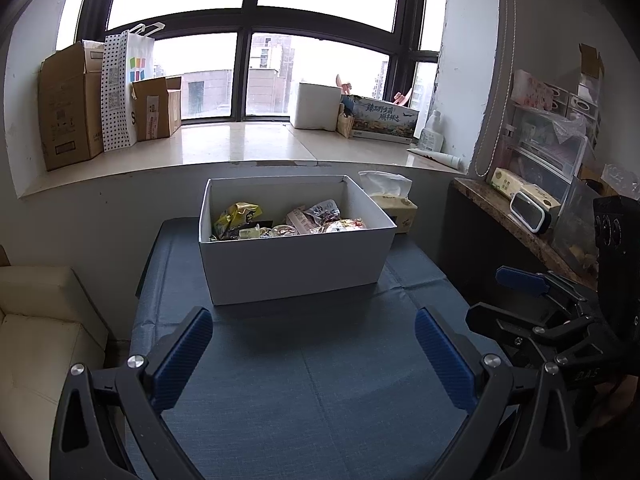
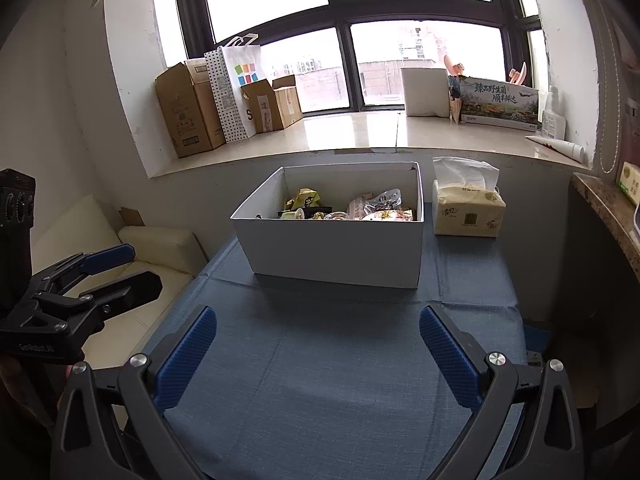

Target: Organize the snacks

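Note:
A white open box (image 1: 292,268) stands at the far end of the blue-clothed table (image 1: 312,380). It holds several snack packets (image 1: 288,222), among them a yellow bag (image 1: 238,216). The box also shows in the right wrist view (image 2: 336,252), with the snack packets (image 2: 348,208) inside. My left gripper (image 1: 314,354) is open and empty, above the cloth in front of the box. My right gripper (image 2: 318,354) is open and empty, also in front of the box. Each gripper shows in the other's view, the right one (image 1: 532,300) and the left one (image 2: 104,276).
A tissue pack (image 2: 468,210) stands right of the box. A cream sofa (image 1: 40,332) is left of the table. A stone counter (image 1: 532,232) with boxes is to the right. The windowsill (image 1: 240,144) behind holds cardboard boxes and bags.

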A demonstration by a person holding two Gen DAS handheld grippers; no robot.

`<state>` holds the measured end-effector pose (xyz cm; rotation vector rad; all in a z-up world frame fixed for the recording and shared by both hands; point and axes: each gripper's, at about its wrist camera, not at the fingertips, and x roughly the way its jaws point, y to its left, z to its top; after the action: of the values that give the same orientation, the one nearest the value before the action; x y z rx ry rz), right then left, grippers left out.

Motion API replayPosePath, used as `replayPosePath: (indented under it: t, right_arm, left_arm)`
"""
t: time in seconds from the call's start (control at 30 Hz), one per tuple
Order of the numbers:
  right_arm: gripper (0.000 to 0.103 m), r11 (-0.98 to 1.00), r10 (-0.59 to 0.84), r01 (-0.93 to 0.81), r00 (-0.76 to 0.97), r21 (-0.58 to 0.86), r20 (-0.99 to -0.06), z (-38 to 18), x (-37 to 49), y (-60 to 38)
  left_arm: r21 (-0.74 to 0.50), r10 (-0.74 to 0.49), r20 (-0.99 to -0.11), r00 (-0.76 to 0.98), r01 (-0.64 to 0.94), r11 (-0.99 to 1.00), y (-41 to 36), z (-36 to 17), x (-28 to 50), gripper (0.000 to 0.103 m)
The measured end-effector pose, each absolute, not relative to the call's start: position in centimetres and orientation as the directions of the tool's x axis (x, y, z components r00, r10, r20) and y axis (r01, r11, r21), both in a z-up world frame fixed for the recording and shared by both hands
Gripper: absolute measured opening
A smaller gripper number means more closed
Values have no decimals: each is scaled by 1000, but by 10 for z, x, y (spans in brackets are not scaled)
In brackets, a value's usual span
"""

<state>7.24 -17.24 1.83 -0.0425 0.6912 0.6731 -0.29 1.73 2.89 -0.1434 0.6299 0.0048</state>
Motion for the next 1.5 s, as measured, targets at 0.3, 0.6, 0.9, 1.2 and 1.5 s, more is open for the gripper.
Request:
replayPosePath:
  t: [0.3, 0.6, 0.9, 1.2, 1.5]
  right_arm:
    - [103, 785, 564, -592, 563, 181, -605, 17, 73, -172]
    - [103, 781, 567, -598, 560, 179, -604, 17, 72, -172]
    - [103, 778, 571, -603, 558, 179, -602, 17, 71, -171]
    - [103, 776, 573, -604, 558, 180, -600, 17, 71, -171]
    - [103, 776, 573, -606, 555, 179, -603, 17, 70, -170]
  left_arm:
    - [-124, -31, -594, 804, -54, 991, 15, 27, -1, 103]
    - [-128, -41, -593, 805, -44, 991, 14, 27, -3, 103]
    - [-128, -43, -594, 803, -42, 991, 14, 27, -3, 103]
    - [-120, -38, -597, 801, -42, 992, 13, 26, -2, 103]
    - [-125, -47, -600, 799, -36, 991, 12, 24, -3, 103]
